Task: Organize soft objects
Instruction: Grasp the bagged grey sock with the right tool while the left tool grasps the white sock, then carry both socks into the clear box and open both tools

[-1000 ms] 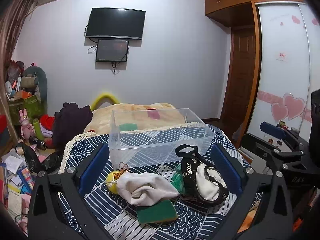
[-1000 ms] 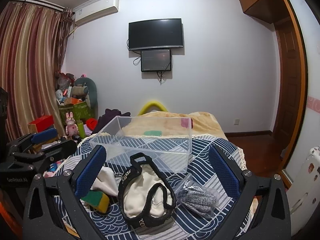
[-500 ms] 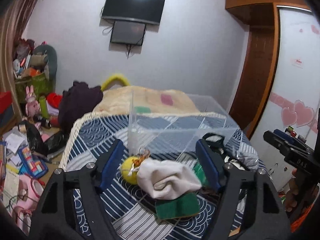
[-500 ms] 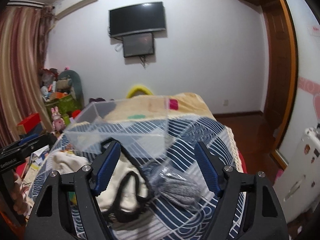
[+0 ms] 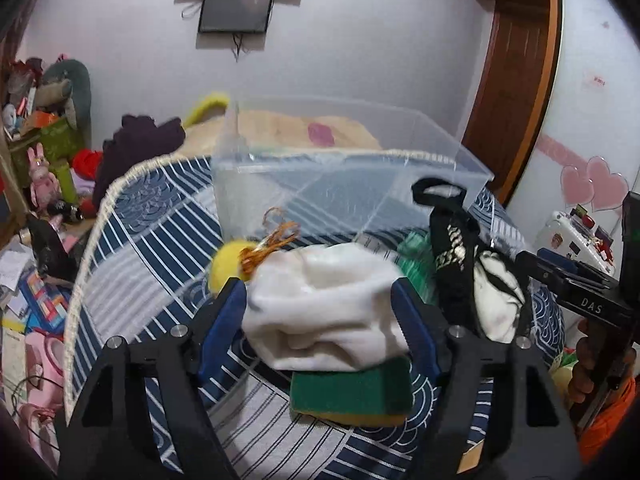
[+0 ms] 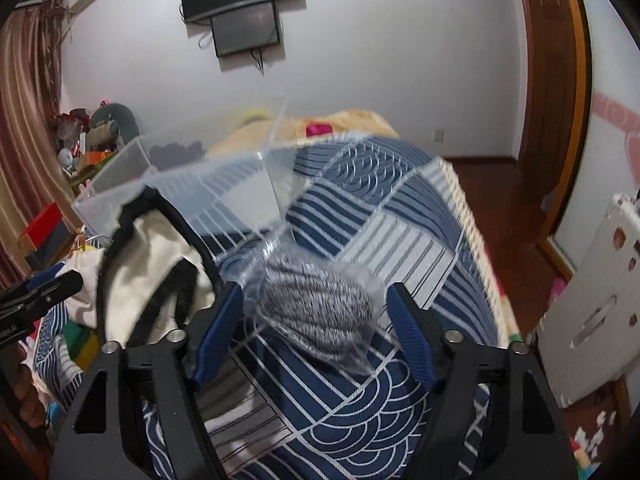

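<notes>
A white cloth bundle lies on the blue patterned table cover, on top of a green and yellow sponge. My left gripper is open with its blue pads on both sides of the bundle. A grey knit item in a clear bag lies between the open pads of my right gripper. A cream bag with black straps lies to its left and also shows in the left wrist view. A clear plastic bin stands behind.
A yellow ball with an orange cord lies left of the cloth. The table cover's fringed edge drops to a cluttered floor on the left. A white cabinet stands right of the table. The other gripper reaches in at the right.
Both grippers have moved forward and down and their jaws have narrowed. The left now brackets the white cloth, the right brackets the bagged grey knit.
</notes>
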`<move>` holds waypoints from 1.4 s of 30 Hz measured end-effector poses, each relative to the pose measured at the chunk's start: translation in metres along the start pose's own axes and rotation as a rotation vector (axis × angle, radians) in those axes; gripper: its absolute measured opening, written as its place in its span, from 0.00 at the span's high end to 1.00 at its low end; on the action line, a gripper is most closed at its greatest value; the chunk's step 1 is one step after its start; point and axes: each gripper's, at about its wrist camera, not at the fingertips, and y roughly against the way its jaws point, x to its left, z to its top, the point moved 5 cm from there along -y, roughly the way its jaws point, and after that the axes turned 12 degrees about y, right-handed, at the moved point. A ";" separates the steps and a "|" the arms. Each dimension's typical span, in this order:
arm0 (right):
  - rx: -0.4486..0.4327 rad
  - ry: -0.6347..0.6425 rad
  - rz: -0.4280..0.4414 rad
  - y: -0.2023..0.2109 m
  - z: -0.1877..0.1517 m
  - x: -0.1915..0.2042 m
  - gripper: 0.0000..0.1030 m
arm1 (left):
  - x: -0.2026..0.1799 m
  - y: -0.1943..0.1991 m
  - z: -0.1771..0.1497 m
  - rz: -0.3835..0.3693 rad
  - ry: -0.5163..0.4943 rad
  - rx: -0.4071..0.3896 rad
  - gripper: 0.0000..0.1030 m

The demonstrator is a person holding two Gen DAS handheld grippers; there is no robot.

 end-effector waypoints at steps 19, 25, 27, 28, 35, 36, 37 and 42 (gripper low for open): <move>-0.064 -0.024 -0.005 0.018 0.010 -0.006 0.75 | -0.006 0.019 0.011 -0.050 -0.018 -0.062 0.77; -0.138 0.024 -0.002 0.033 0.031 0.006 0.75 | -0.013 0.036 0.033 -0.093 -0.023 -0.117 0.77; -0.157 0.040 -0.005 0.035 0.042 0.010 0.75 | -0.015 0.039 0.041 -0.102 -0.023 -0.137 0.77; -0.171 0.048 -0.006 0.036 0.047 0.011 0.75 | -0.018 0.041 0.047 -0.103 -0.023 -0.151 0.77; -0.254 0.083 0.010 0.040 0.083 0.024 0.75 | -0.017 0.040 0.080 -0.079 -0.015 -0.204 0.77; -0.263 0.089 0.013 0.040 0.086 0.025 0.75 | -0.015 0.039 0.083 -0.081 -0.010 -0.205 0.77; -0.273 0.096 0.017 0.038 0.092 0.027 0.75 | -0.014 0.037 0.088 -0.080 -0.004 -0.209 0.77; -0.292 0.111 0.024 0.026 0.110 0.033 0.75 | -0.011 0.028 0.106 -0.060 0.010 -0.231 0.76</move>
